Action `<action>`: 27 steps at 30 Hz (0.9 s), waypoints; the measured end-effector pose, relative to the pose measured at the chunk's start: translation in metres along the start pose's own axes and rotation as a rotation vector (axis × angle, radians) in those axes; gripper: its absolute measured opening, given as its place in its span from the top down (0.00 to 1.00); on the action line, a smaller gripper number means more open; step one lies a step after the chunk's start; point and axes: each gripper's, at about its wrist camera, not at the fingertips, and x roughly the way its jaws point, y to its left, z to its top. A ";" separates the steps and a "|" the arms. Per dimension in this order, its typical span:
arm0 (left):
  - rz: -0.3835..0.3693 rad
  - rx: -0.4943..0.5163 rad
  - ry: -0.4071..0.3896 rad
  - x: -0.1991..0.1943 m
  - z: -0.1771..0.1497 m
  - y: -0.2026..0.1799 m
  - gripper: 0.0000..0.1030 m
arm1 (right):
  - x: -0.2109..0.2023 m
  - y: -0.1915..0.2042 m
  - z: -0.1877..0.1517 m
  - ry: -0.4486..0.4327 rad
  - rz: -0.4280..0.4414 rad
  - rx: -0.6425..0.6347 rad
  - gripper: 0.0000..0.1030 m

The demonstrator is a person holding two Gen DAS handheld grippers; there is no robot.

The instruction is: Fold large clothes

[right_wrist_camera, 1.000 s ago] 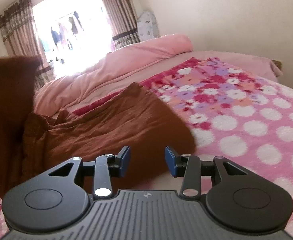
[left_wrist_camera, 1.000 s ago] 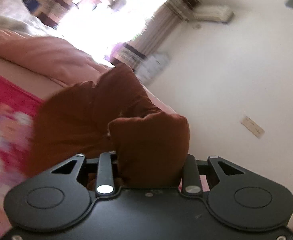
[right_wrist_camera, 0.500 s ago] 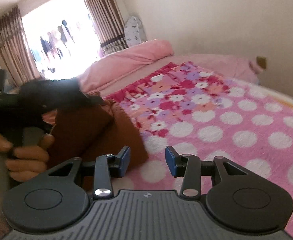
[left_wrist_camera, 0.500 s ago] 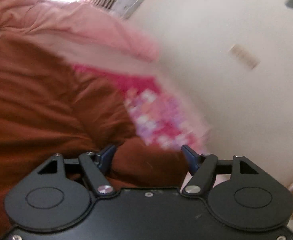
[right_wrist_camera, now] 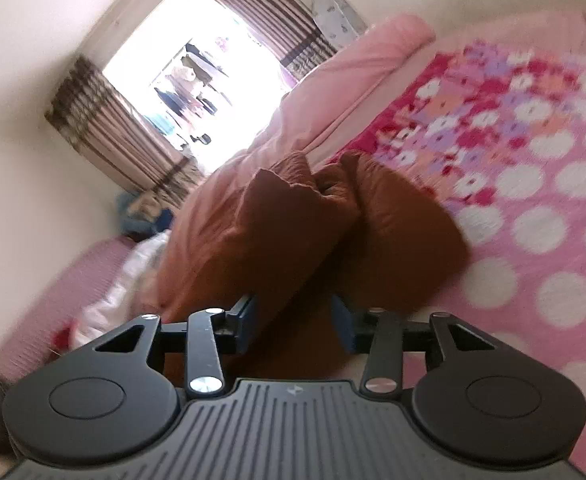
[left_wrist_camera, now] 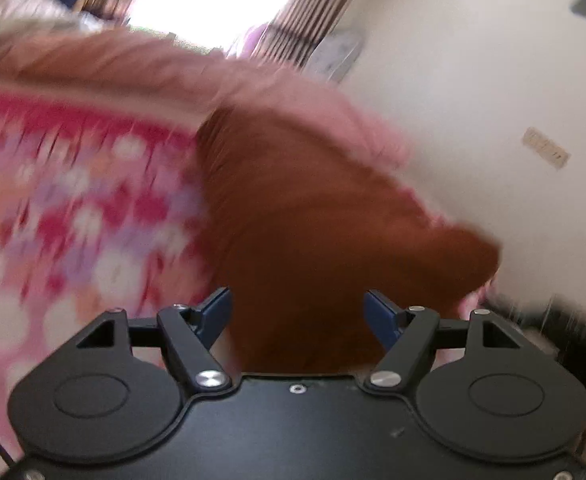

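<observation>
Your left gripper (left_wrist_camera: 297, 316) has its jaws wide, clear of the brown garment (left_wrist_camera: 321, 216) between them. Your right gripper (right_wrist_camera: 293, 328) jaws are opening around the garment's folds, bunched on the floral bedspread (right_wrist_camera: 533, 152).

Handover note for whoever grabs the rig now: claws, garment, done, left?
Left claw: open, nothing gripped, above the brown garment.
Right claw: jaws opening, garment cloth between them, no firm pinch visible.
Garment: bunched, partly folded on the floral bedspread, beside the pink duvet.
Done: rough fold.
Left: probably flatten, square the edges, finish folding.
</observation>
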 end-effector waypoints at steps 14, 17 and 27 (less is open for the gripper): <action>0.109 0.096 0.043 0.039 -0.013 -0.010 0.30 | 0.062 -0.012 0.043 0.040 0.024 0.258 0.27; 0.112 0.056 0.041 0.042 -0.006 -0.006 0.32 | 0.078 -0.008 0.049 0.041 -0.047 0.201 0.34; 0.123 0.056 0.023 0.046 -0.002 -0.008 0.29 | 0.031 -0.004 0.082 -0.137 -0.005 0.055 0.71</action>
